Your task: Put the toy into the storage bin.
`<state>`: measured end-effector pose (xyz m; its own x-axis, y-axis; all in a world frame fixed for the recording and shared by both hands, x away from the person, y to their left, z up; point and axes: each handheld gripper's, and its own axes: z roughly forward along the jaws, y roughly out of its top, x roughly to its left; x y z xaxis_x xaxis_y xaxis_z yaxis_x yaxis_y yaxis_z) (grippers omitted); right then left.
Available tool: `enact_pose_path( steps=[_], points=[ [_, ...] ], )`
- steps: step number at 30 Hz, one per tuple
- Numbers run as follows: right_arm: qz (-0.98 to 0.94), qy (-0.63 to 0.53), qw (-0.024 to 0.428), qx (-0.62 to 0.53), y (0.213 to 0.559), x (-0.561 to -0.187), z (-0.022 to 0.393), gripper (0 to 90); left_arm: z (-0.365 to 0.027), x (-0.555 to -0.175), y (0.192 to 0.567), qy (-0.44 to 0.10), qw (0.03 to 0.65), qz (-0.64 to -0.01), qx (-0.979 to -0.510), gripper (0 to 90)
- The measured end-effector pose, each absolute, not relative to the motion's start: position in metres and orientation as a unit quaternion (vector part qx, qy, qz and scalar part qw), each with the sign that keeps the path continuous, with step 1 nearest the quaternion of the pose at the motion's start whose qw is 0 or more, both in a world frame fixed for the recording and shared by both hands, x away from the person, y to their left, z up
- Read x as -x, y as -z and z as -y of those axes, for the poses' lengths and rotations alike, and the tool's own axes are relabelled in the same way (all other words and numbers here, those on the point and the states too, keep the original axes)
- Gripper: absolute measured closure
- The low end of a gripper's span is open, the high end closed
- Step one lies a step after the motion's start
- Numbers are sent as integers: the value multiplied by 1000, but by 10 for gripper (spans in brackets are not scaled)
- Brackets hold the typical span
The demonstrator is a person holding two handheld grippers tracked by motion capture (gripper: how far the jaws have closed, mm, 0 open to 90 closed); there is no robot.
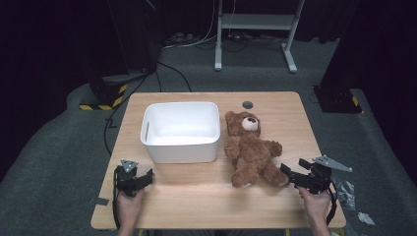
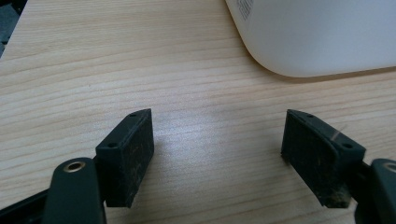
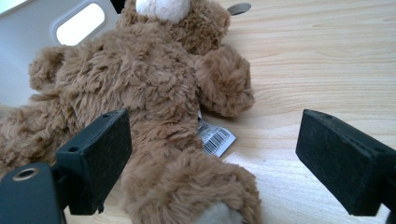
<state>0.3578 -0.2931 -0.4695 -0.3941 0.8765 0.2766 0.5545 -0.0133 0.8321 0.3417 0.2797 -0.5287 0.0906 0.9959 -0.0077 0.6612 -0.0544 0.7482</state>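
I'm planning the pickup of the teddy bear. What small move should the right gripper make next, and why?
Probably ease the right gripper forward so its open jaws straddle the teddy bear's near leg, then close. The leg lies between the jaws but the pads don't press on it, and the white bin waits beside the bear.

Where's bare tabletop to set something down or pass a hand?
Free: the near strip between the left tool and the brown plush teddy bear, in front of the white plastic bin; also the wooden table's right part beyond the bear. Crowded: bin and bear lie close together mid-table, and the right tool sits at the bear's leg.
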Motion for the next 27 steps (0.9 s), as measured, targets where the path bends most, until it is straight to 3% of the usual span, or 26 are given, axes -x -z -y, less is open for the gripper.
enact_pose_path(
  steps=[27],
  points=[
    [-674, -510, 189, -500, 450, -359, 265, 90, -280, -342, 529, -274, 305, -616, -673, 251]
  ],
)
